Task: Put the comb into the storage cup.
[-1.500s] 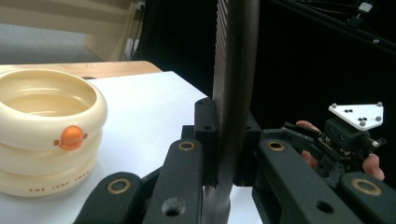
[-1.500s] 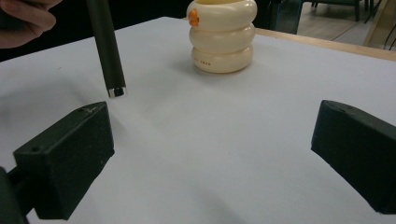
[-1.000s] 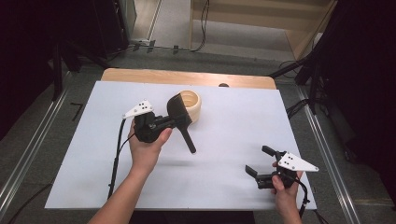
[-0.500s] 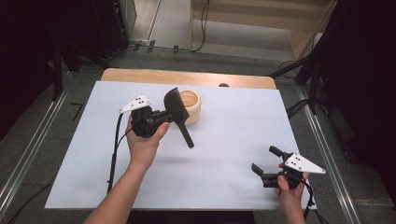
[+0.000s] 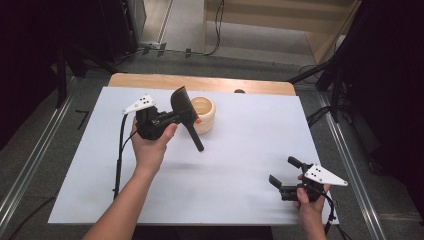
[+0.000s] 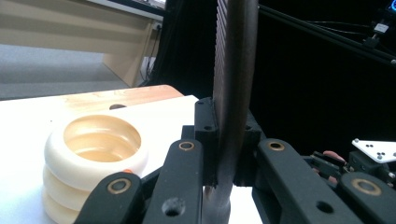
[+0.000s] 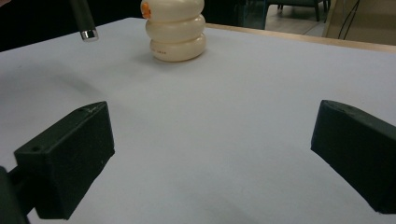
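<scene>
Left gripper (image 5: pixel 172 118) pinching a black spatula (image 5: pixel 185 116) just beside the cream holder (image 5: pixel 204 114); holder's hollow top (image 6: pixel 102 138) seen up close. Right gripper (image 5: pixel 283 176) spread, well apart.

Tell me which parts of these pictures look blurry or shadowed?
Left gripper view: the black spatula shut in the left gripper is soft, too close to the lens. Right gripper view: the open right gripper looks fuzzy, the cream ribbed holder sharper. High view: faint spatula shadow on the white table.
</scene>
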Motion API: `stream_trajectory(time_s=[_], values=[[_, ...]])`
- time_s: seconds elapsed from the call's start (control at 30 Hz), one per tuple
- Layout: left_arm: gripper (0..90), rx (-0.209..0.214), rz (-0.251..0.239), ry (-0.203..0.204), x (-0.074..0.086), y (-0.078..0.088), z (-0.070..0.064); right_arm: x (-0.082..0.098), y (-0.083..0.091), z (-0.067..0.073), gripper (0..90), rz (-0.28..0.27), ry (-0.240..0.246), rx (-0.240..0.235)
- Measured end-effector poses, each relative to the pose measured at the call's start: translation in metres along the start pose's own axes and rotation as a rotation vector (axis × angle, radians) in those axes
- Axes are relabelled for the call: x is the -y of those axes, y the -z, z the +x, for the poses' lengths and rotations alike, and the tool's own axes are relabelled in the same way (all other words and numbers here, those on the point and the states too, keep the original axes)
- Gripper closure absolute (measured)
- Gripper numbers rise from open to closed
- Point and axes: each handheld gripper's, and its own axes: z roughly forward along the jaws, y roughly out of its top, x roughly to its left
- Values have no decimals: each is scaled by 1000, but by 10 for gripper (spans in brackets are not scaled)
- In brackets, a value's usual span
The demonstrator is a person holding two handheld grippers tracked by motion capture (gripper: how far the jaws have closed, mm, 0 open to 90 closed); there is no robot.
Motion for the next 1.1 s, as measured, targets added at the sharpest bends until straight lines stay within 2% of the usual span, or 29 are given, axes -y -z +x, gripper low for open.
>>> stream_trajectory(time_s=[0.53, 0.83, 1.1], values=[[844, -14, -11, -17, -20, -4, 9, 1, 0, 0, 0, 2, -3, 2], [844, -24, -11, -30, -30, -8, 12, 1, 2, -2, 0, -14, -12, -18], [844, -28, -20, -27, -37, -11, 17, 1, 1, -2, 0, -11, -8, -18]])
